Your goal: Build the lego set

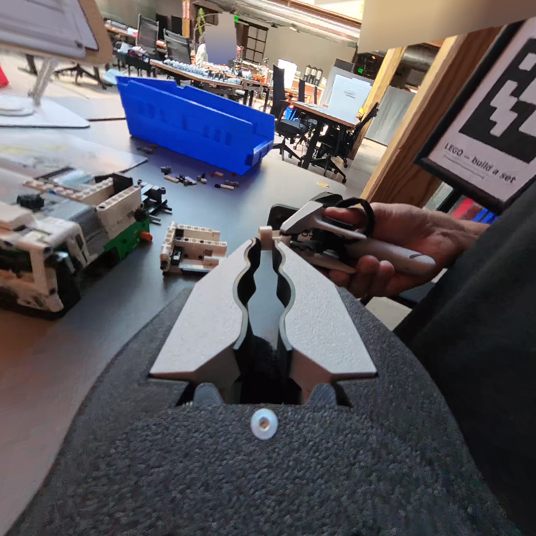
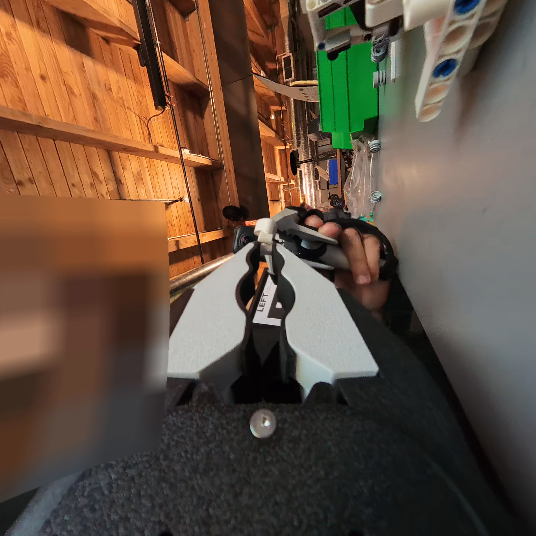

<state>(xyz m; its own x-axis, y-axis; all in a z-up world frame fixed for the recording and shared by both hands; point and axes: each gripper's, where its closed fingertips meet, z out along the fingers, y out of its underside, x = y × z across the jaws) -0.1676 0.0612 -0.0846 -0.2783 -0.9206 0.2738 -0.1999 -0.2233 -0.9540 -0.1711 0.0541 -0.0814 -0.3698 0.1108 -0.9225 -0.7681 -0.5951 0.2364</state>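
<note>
My left gripper (image 1: 265, 245) and my right gripper (image 2: 265, 246) meet tip to tip in the air above the dark table (image 1: 203, 290). A small white lego piece (image 1: 265, 233) sits between the tips of both, and both pairs of jaws are closed on it (image 2: 265, 229). In the left wrist view the right gripper (image 1: 285, 232) comes in from the right, held by a hand (image 1: 406, 246). A white and green lego truck (image 1: 58, 246) stands at the left. A white sub-assembly (image 1: 191, 249) lies beside it.
A blue bin (image 1: 197, 130) stands farther back, with loose small pieces (image 1: 200, 179) in front of it. A framed sign (image 1: 493, 116) stands at the right. The rolled-over right wrist view shows a white beam with blue pins (image 2: 443, 58), a green plastic body (image 2: 345, 87) and plastic bags (image 2: 359, 174). My left and right fingertips are right by each other.
</note>
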